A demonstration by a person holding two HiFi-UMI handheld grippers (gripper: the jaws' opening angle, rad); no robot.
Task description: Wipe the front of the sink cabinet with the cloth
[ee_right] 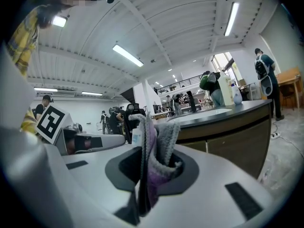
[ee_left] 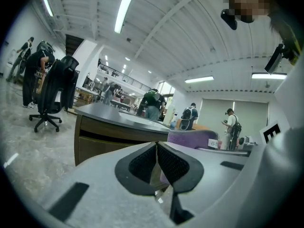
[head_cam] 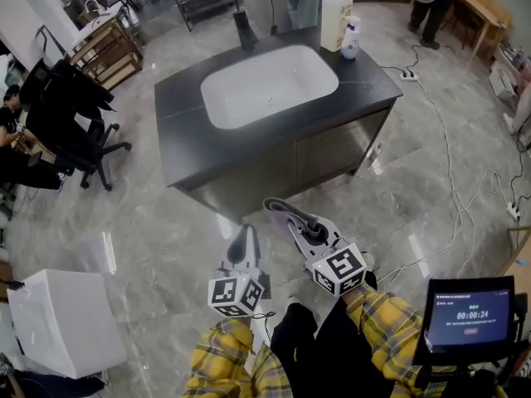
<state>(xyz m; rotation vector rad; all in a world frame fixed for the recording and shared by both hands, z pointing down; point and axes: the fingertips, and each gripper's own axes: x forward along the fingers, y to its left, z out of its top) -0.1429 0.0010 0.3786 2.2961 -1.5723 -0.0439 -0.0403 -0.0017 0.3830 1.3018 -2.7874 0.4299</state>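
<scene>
**Both grippers low, short of the cabinet**

We hold the grey left gripper (head_cam: 246,240) at 6 o'clock in the head view, jaws pressed together on nothing; the grey right gripper (head_cam: 305,226) just beside it, angled towards 11 o'clock, is clamped on the folded purple-and-grey cloth (head_cam: 284,211); the dark-topped sink cabinet with white basin (head_cam: 282,171) stands apart at 12 o'clock on the glossy grey stone floor (head_cam: 158,239); black office chairs (head_cam: 79,135) at 9 o'clock.

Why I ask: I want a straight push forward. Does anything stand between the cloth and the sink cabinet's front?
Nothing visible does. The cloth, clamped in the right hand-held gripper, faces the sink cabinet's front across bare floor; the shut left hand-held gripper sits off to its left.
</scene>
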